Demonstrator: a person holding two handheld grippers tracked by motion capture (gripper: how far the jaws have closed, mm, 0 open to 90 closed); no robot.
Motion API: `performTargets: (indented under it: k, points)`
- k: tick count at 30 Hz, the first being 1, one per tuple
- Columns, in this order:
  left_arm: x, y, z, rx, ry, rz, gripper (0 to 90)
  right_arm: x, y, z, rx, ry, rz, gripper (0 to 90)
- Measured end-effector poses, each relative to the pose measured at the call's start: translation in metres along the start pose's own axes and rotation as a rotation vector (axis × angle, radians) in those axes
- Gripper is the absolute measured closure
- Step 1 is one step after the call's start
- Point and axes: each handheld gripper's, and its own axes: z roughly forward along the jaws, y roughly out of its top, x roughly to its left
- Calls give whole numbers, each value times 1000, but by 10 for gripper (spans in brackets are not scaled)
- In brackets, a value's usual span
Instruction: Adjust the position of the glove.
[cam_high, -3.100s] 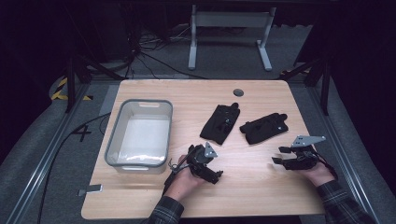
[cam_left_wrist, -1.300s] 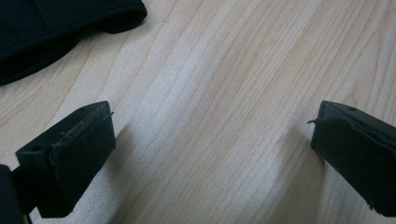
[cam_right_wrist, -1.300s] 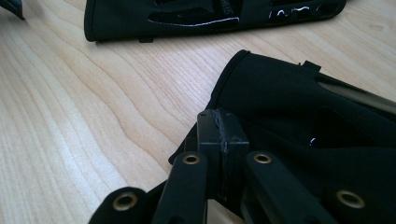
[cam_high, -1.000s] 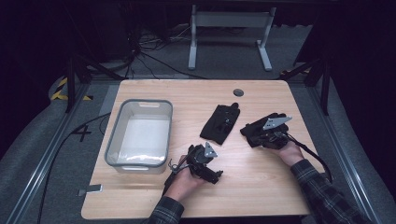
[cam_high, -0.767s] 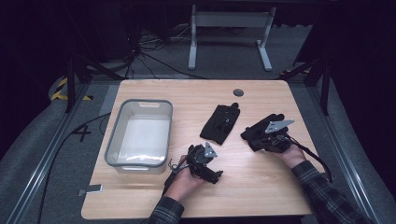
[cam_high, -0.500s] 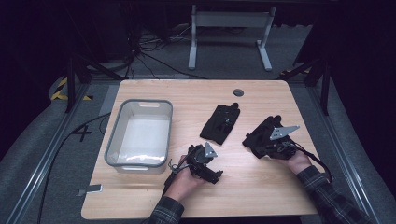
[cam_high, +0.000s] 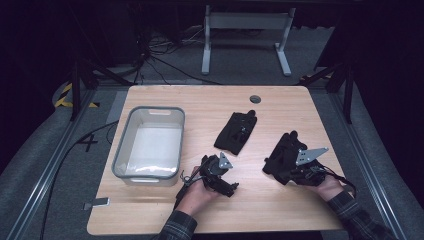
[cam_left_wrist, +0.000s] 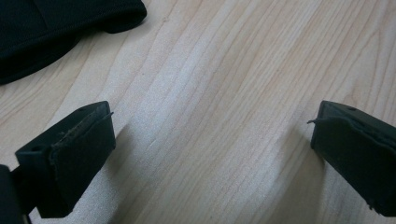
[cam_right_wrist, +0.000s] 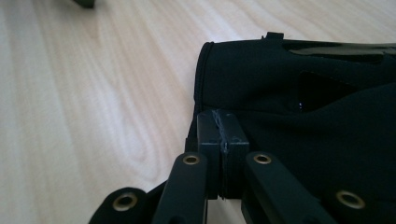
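Progress is partial at the wooden worktop (cam_high: 280, 210): the right hand-held gripper (cam_high: 286, 170) has its jaws clamped on the near edge of one black fabric pouch (cam_high: 282, 154), gripping it at the worktop's right side. In the right gripper view the two pads meet tightly over the hem of that pouch (cam_right_wrist: 299, 107), which seems to rest on the wood rather than hang clear. A second black pouch (cam_high: 236, 132) lies untouched near the middle. The grey plastic bin (cam_high: 120, 156) at the left holds neither pouch, so if the bin is the destination, both transfers remain to be made. The left hand-held gripper (cam_high: 216, 175) rests low beside the bin's near right corner, jaws spread wide over bare wood with nothing between them, as the left gripper view (cam_left_wrist: 210, 154) confirms; dark fabric shows at that view's upper left corner. Hard to judge: whether the gripped pouch is lifted at all, what either pouch contains, and what the pale shape along the bin's floor is. The person's forearms are cut off at the frame's bottom edge.
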Motion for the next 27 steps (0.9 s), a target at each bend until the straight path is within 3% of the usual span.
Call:
performTargets:
  k: [6,11,13,15,19,27]
  points:
    - [0,0,0,0,2,-1,1,11,-6,-4,8,20,-13,900]
    - [0,0,0,0,3,-2,1,10,-5,-7,3,23,-14,899]
    - [0,0,0,0,2,-2,1,2,-1,-15,-28,0,-3,899]
    - [0,0,0,0,2,-2,1,-2,0,-17,-35,-8,2,899]
    - [0,0,0,0,2,-2,1,-22,10,-23,-43,-59,25,900]
    - [0,0,0,1,0,2,0,-63,27,-18,-46,-130,60,900]
